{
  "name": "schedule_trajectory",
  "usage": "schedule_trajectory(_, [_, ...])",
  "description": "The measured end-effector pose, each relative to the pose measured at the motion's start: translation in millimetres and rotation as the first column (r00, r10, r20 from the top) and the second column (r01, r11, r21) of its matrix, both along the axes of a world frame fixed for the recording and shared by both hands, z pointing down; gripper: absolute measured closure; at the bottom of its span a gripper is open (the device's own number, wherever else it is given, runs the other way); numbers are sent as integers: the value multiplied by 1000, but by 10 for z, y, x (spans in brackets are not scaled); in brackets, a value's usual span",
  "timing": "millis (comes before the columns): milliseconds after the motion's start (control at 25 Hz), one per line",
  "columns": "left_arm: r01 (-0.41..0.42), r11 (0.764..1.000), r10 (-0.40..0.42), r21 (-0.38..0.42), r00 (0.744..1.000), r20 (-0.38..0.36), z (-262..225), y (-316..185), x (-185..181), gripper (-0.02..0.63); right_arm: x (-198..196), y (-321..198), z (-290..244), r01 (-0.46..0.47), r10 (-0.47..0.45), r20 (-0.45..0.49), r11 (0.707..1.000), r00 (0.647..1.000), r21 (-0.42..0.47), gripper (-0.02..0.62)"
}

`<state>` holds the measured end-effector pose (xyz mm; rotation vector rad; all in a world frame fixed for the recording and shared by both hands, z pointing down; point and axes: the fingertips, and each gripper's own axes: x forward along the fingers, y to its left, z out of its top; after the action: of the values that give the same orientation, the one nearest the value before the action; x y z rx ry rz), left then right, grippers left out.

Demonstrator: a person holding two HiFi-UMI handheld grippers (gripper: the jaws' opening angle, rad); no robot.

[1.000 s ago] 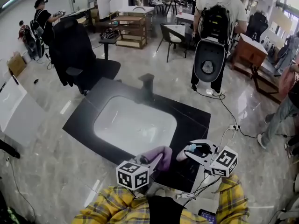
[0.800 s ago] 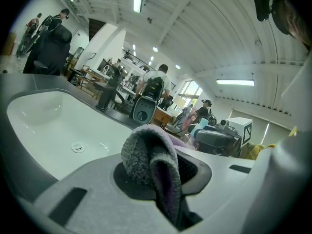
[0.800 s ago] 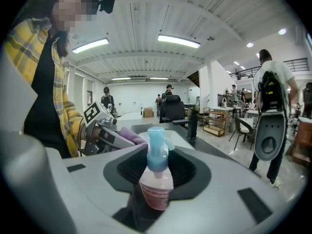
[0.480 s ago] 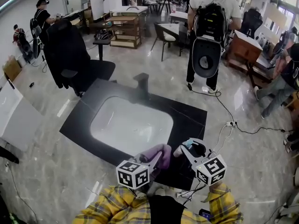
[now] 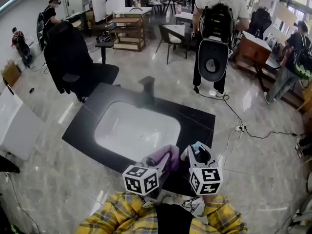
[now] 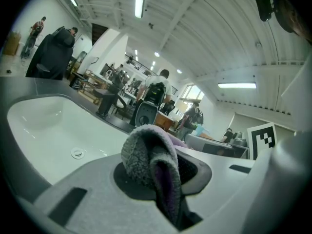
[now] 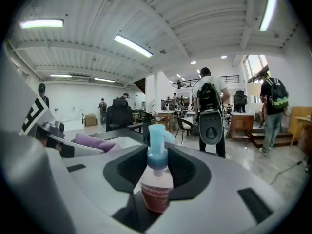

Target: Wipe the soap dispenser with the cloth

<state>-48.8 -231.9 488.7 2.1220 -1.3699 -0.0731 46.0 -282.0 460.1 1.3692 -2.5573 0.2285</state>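
Observation:
My right gripper (image 5: 194, 156) is shut on the soap dispenser (image 7: 156, 182), a small clear bottle with a light blue pump head (image 5: 197, 148), held upright over the black counter's near edge. My left gripper (image 5: 165, 164) is shut on the purple-grey fleece cloth (image 6: 152, 164), which bulges out between the jaws. In the head view the cloth (image 5: 163, 156) sits just left of the dispenser, a small gap apart. In the right gripper view the cloth (image 7: 92, 142) shows at the left behind the jaw.
A black counter (image 5: 200, 126) with a white sink basin (image 5: 136, 130) and a dark faucet (image 5: 147, 87) lies ahead. A black office chair (image 5: 73, 62) stands to the left. A person with a backpack (image 5: 214, 38) stands beyond the counter, cables on the floor (image 5: 243, 128) to the right.
My right gripper has swung round with the dispenser, its marker cube coming in leftward toward the cloth. The left gripper with the cloth has stayed put.

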Motion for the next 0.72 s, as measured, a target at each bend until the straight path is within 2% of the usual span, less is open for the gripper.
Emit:
schedule_trajectory(280, [21, 1000, -21, 13, 1000, 5, -46, -88, 58, 548, 75, -32, 27, -165, 165, 22, 986, 986, 0, 476])
schedule_trajectory(480, [52, 998, -54, -40, 998, -35, 5, -68, 82, 548, 106, 36, 0, -260, 260, 38, 966, 965, -7, 476])
schedule_trajectory(600, [65, 995, -70, -72, 994, -80, 41, -63, 146, 548, 133, 61, -5, -284, 284, 53, 959, 957, -11, 475])
schedule_trajectory(720, [68, 995, -75, -74, 992, -102, -3, -128, 208, 548, 127, 21, -28, -256, 256, 57, 967, 965, -13, 474])
